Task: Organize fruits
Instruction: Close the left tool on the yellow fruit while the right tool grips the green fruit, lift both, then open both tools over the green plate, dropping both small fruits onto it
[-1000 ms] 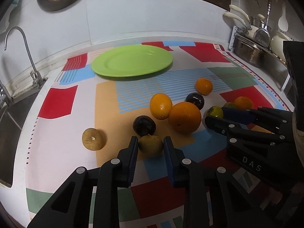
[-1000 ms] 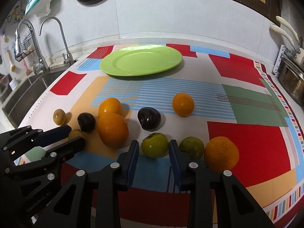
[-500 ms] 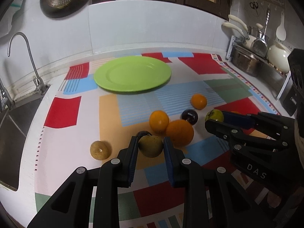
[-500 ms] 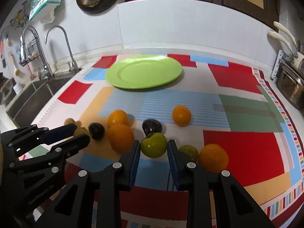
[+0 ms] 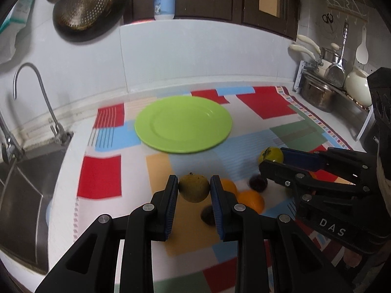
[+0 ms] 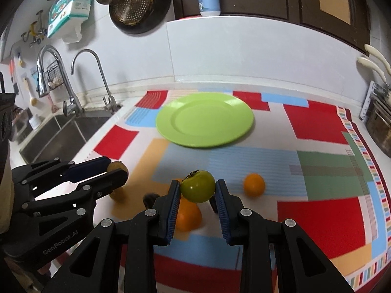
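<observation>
My left gripper (image 5: 193, 188) is shut on a brownish-green round fruit (image 5: 194, 187) and holds it above the mat. My right gripper (image 6: 198, 190) is shut on a green persimmon (image 6: 198, 189), also lifted; it shows in the left wrist view (image 5: 270, 155) too. An empty green plate (image 5: 183, 127) (image 6: 204, 119) lies at the back of the mat. Below the grippers oranges (image 5: 251, 200) (image 6: 254, 185) and dark plums (image 5: 257, 183) lie on the mat. The left gripper with its fruit (image 6: 117, 167) shows at the left of the right wrist view.
A sink (image 6: 56, 136) with taps (image 6: 97, 78) is at the left edge of the counter. A dish rack with pots (image 5: 325, 90) stands at the right. A strainer (image 6: 136, 2) hangs on the back wall. The patterned mat (image 6: 317, 122) covers the counter.
Both grippers have risen off the mat, each carrying its fruit, and moved towards the plate. The other fruits stay on the mat below.
</observation>
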Motion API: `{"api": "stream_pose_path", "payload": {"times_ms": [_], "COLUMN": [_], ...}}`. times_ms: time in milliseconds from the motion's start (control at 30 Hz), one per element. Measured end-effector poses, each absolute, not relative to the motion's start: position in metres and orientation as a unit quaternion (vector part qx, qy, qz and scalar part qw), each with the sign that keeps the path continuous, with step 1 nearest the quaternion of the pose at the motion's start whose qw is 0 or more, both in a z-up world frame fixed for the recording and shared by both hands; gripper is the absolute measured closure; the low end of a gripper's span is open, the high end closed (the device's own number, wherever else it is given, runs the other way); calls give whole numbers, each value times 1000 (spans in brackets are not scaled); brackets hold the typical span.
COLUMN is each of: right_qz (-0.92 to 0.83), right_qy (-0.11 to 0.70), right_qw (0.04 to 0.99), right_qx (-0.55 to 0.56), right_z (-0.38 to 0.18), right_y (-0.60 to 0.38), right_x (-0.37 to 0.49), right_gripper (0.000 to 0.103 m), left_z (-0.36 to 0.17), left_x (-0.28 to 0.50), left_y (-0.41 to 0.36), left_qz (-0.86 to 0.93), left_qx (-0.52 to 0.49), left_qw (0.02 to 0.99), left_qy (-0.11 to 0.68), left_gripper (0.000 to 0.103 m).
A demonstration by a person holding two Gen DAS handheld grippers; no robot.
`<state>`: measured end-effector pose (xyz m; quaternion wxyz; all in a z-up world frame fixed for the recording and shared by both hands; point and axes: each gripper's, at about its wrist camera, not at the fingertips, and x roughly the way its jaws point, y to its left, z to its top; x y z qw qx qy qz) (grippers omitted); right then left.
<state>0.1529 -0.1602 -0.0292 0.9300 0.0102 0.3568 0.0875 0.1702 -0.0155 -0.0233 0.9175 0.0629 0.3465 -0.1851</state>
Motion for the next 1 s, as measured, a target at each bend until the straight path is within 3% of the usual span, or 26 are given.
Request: {"api": "stream_pose_path", "payload": {"times_ms": [600, 1000], "right_qz": [97, 77], "right_qy": [378, 450], "right_qw": [921, 890], "right_qx": [11, 18], "right_z": [-16, -51], "right_y": [-151, -155], "right_x": [247, 317], "right_gripper": [72, 73], "left_z": [-15, -50], "left_x": [268, 337], "left_y": [-14, -22], "left_qz": [-230, -250], "left_qx": [79, 88], "left_qw": [900, 872], "left_qy": [360, 413], "left_gripper": [76, 76]}}
